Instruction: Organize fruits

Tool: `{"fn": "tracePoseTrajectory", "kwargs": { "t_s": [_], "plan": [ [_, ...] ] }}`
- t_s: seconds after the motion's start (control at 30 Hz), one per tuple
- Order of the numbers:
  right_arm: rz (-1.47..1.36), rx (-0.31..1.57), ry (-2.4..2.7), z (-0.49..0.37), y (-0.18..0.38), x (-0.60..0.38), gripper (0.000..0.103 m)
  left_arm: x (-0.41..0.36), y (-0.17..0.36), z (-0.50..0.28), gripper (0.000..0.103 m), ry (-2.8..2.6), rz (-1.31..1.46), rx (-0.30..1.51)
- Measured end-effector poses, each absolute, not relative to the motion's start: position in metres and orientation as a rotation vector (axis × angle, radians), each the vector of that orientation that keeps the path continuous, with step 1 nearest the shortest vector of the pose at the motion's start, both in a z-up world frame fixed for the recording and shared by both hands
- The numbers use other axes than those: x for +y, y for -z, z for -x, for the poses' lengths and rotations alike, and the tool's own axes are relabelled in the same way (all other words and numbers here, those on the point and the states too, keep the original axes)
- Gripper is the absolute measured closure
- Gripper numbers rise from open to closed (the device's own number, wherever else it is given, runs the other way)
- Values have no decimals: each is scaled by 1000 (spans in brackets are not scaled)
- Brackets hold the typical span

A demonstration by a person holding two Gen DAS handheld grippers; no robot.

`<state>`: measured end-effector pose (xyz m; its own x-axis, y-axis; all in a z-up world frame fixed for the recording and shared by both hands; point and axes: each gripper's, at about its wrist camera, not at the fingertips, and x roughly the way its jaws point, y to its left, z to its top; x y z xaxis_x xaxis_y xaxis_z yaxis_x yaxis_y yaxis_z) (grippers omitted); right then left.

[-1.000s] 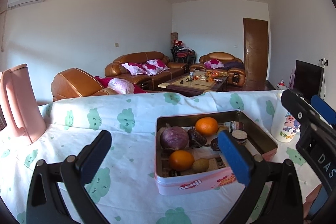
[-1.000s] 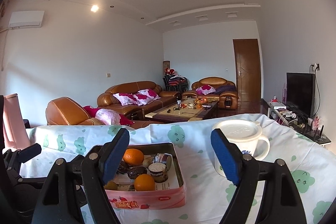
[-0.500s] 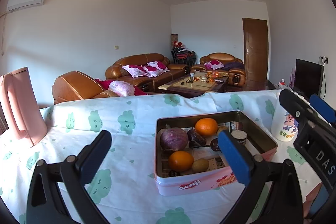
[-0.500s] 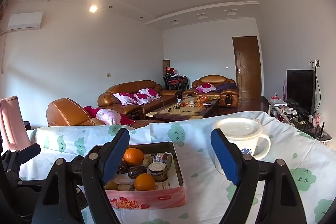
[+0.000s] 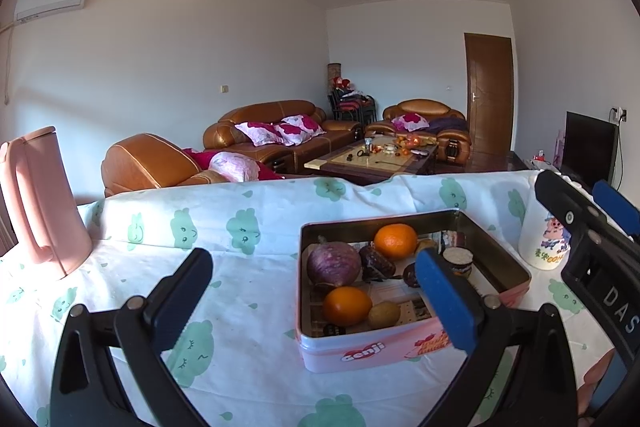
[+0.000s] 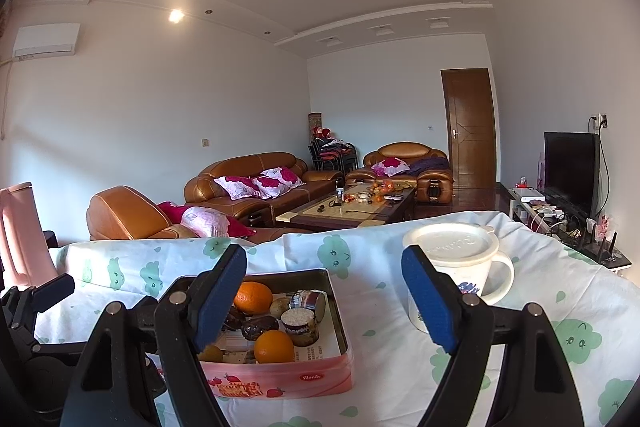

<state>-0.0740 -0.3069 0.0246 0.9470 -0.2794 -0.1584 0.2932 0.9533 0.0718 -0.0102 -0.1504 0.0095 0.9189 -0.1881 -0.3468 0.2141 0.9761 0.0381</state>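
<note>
Cloud-print cloth covers the table, with a living room of brown sofas behind it, and the pink tin serves as the landmark. Inside the tin lie 2 oranges, 1 at the far side and 1 at the near side, with a purple round thing left of them, a small brown fruit beside the near orange, and some dark pieces and small cups further right. Every fruit in view already sits in the tin; none shows on the cloth around it. That fits either a sorting that is finished or fruit waiting to be taken out and arranged, so the step in hand cannot be settled, and no move is clearly called for. Left of the tin hangs the left gripper, jaws spread wide and empty, its right finger overlapping the tin's near right part in view. Just right of the tin hangs the right gripper, jaws likewise spread and empty, framing the gap between the tin and the lidded mug. A pink jug stands well left of the tin.
</note>
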Motion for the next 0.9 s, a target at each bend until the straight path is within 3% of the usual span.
{"fn": "tracePoseTrajectory", "kwargs": {
  "t_s": [0.9],
  "plan": [
    [-94,152,294,74,-24,-308,22,-147,-8,10,0,201,-75,351]
  ]
}}
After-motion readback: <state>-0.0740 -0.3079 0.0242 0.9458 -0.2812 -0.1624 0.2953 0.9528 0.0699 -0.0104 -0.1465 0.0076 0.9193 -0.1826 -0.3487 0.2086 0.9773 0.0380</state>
